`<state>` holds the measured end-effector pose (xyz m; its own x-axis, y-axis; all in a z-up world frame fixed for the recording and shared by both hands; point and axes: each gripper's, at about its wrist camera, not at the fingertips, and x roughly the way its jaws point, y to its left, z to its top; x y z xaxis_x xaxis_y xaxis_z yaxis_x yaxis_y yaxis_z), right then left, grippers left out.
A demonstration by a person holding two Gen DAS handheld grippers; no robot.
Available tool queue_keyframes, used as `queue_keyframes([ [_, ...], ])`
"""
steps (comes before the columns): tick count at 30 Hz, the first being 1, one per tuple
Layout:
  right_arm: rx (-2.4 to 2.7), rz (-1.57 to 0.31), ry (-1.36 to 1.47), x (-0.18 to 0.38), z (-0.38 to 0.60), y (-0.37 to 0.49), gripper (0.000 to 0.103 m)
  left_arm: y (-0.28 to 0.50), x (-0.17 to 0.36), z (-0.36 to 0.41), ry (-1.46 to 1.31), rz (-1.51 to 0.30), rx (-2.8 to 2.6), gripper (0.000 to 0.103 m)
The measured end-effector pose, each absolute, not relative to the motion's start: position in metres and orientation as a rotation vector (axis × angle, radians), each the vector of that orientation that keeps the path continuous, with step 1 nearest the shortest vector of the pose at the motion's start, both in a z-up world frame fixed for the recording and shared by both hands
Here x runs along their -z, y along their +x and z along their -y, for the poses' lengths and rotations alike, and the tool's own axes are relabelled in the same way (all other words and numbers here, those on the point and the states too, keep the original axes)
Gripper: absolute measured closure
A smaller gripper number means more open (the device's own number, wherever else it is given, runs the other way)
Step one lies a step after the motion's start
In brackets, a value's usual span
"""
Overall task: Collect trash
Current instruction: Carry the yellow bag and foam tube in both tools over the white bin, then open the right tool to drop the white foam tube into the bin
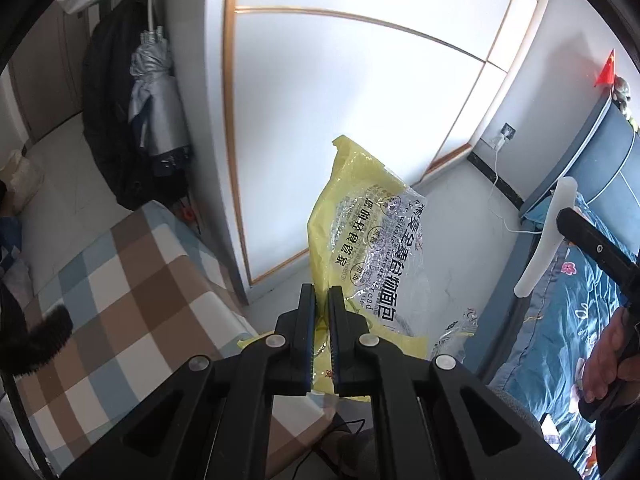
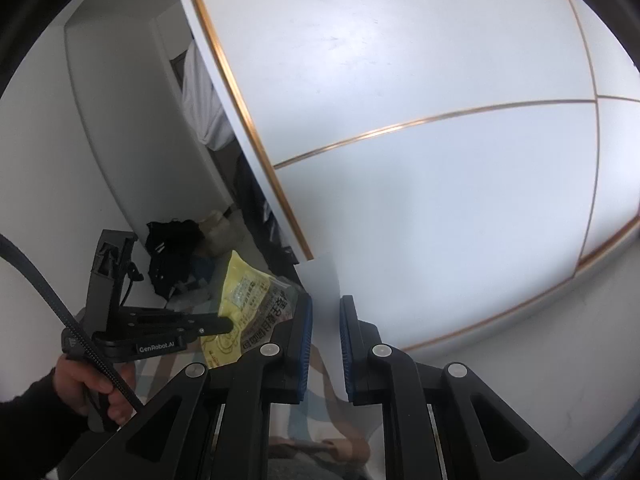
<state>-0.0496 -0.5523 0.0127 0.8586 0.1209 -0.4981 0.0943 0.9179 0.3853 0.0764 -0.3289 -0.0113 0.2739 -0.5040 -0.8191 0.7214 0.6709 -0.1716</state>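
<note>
My left gripper [image 1: 322, 294] is shut on a crumpled yellow and clear bread wrapper [image 1: 360, 240], which stands up from the fingers, raised above the checked surface [image 1: 120, 300]. The same wrapper [image 2: 244, 304] shows in the right wrist view, held by the left gripper [image 2: 228, 325]. My right gripper [image 2: 325, 304] is shut on a white sheet of paper [image 2: 324, 280] that rises between the blue pads. In the left wrist view the right gripper's black body [image 1: 596, 248] shows at the right edge beside a white piece [image 1: 548, 236]; its fingertips are out of view there.
A white wardrobe door with gold trim [image 1: 340, 120] fills the front. A bed with a blue floral cover [image 1: 560, 320] lies to the right. Dark bags and a folded silver umbrella [image 1: 156, 100] hang at the left. A charger cable [image 1: 496, 176] runs down the wall.
</note>
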Motion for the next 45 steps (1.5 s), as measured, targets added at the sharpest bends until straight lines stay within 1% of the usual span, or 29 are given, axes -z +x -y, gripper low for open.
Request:
queue_keyframes([
  [6, 0.060, -0.641, 0.464, 0.037, 0.580, -0.055, 0.090, 0.076, 0.049, 0.366, 0.274, -1.076, 0.863, 0.100],
  [10, 0.099, -0.713, 0.524, 0.075, 0.598, -0.054, 0.090, 0.078, 0.071, 0.380, 0.281, -1.117, 0.848, 0.100],
  [14, 0.118, -0.753, 0.564, 0.100, 0.610, -0.058, 0.090, 0.081, 0.095, 0.392, 0.308, -1.175, 0.837, 0.100],
  [18, 0.134, -0.807, 0.616, 0.131, 0.608, -0.046, 0.090, 0.081, 0.114, 0.407, 0.347, -1.225, 0.832, 0.100],
  [24, 0.127, -0.902, 0.704, 0.183, 0.593, -0.017, 0.090, 0.077, 0.127, 0.423, 0.385, -1.273, 0.818, 0.100],
  [31, 0.094, -0.988, 0.739, 0.224, 0.572, 0.006, 0.090, 0.075, 0.151, 0.437, 0.437, -1.336, 0.816, 0.100],
  [35, 0.088, -1.047, 0.778, 0.245, 0.568, 0.013, 0.086, 0.078, 0.161, 0.443, 0.449, -1.383, 0.803, 0.100],
  [45, 0.079, -1.145, 0.824, 0.273, 0.556, 0.027, 0.084, 0.078, 0.171, 0.458, 0.494, -1.451, 0.809, 0.099],
])
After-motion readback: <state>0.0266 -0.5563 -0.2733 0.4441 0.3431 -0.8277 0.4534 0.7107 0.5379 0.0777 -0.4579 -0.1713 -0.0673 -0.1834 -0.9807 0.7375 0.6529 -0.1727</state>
